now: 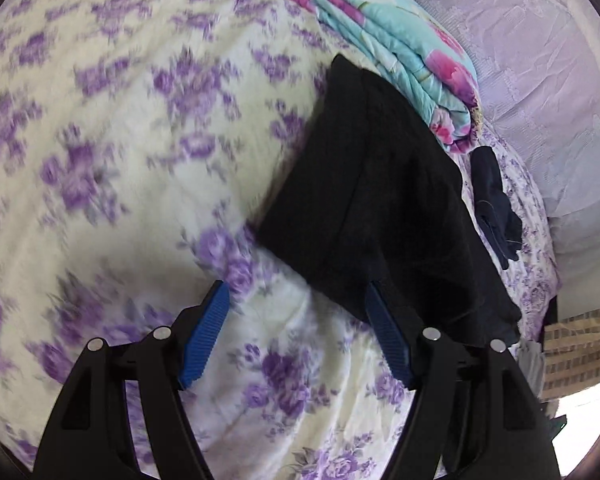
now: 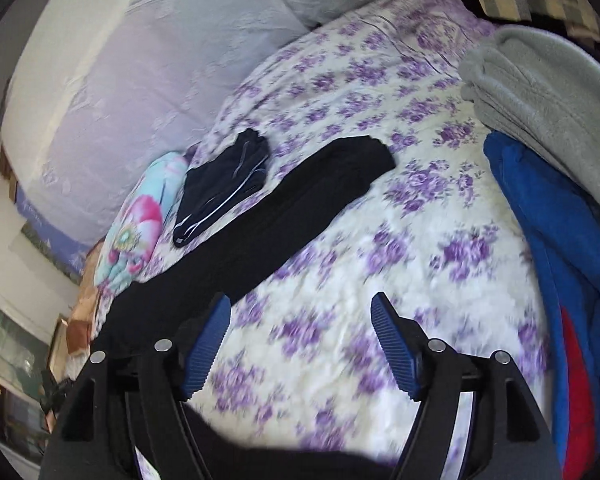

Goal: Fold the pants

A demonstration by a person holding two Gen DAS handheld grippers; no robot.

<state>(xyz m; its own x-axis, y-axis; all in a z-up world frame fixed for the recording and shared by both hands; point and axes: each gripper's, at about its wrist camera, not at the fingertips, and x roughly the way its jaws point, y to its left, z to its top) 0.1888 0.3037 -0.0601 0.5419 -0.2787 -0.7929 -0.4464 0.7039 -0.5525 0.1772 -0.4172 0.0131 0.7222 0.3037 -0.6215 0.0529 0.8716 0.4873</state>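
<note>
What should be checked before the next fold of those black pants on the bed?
1. Left hand-held gripper empty and open: ok.
2. Right hand-held gripper empty and open: ok.
3. Black pants lying long and flat on the flowered bedspread: ok.
4. Small dark garment clear of the pants: cannot tell, their edges look very close.
5. Folded quilt clear of the pants: not ok, the pants' far end reaches it.
6. Bare bedspread beside the pants for folding: ok.

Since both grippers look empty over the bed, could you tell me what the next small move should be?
Probably bring the open right gripper down to the far end of the long black pants to fold them over: they lie stretched full length on the purple-flowered bedspread, and neither gripper holds anything.
</note>
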